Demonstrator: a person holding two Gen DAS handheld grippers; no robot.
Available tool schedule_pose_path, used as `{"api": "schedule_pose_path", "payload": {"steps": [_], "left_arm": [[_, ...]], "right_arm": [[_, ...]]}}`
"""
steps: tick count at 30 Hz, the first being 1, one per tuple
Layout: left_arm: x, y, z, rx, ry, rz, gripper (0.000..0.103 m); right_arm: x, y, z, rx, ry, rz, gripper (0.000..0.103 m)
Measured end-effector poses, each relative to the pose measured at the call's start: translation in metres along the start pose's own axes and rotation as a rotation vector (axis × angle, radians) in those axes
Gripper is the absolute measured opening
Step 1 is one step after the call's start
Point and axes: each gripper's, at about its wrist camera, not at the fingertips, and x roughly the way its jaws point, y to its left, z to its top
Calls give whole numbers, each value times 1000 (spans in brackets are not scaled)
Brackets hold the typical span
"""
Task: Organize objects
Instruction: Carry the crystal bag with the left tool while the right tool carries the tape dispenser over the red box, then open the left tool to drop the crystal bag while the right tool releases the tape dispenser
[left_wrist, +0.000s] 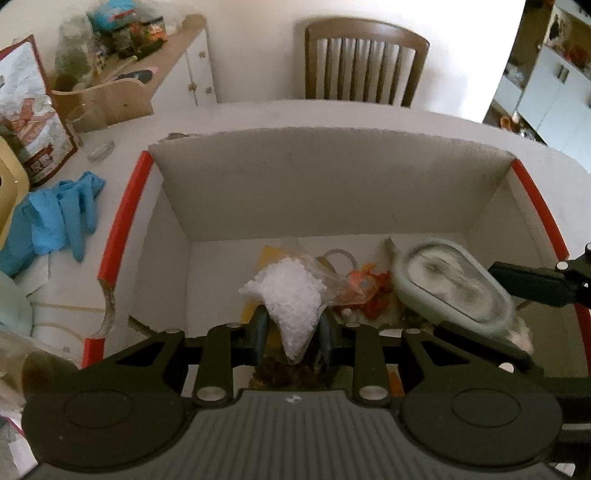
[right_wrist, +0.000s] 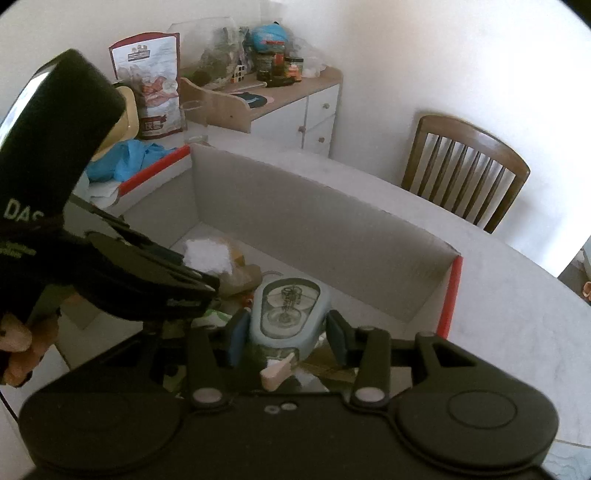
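An open cardboard box (left_wrist: 314, 184) with red edges stands on the white table. My left gripper (left_wrist: 293, 326) is shut on a clear bag of white granules (left_wrist: 291, 295), which hangs low inside the box over several orange and clear items (left_wrist: 365, 291). My right gripper (right_wrist: 288, 332) is shut on a pale blue oval container (right_wrist: 288, 306) with a clear lid, its blue pads (right_wrist: 238, 336) pressing both sides. The container (left_wrist: 450, 284) is tilted just above the box floor, to the right of the bag. In the right wrist view, the left gripper (right_wrist: 201, 275) and bag (right_wrist: 207, 256) are at the left.
Blue gloves (left_wrist: 59, 218) and a red-and-white food pouch (left_wrist: 33, 122) lie left of the box (right_wrist: 314, 229). A wooden chair (left_wrist: 364, 62) stands behind the table (right_wrist: 498, 295). A white cabinet (right_wrist: 295, 107) with jars is at the back. A hand (right_wrist: 14, 350) grips the left tool.
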Motion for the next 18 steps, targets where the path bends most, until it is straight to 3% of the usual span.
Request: {"api": "schedule_pose_path", "payload": {"steps": [12,14,16,18], "left_arm": [[-7,-1,-3,2,-3,11,31],[-12,-4,-5,7,-14,16,42],[-18,-5,-7,13,-36,25,60],[-24,-7,-8,21,-57,31,61]], "right_arm": [[-15,-7,-5,18,-15,-4,52],[-18,-9,-5,26,-18,-4,52],[-22,-10,-6,34,-25,-4,53],[-25,-11,-4,39,-31,-3,54]]}}
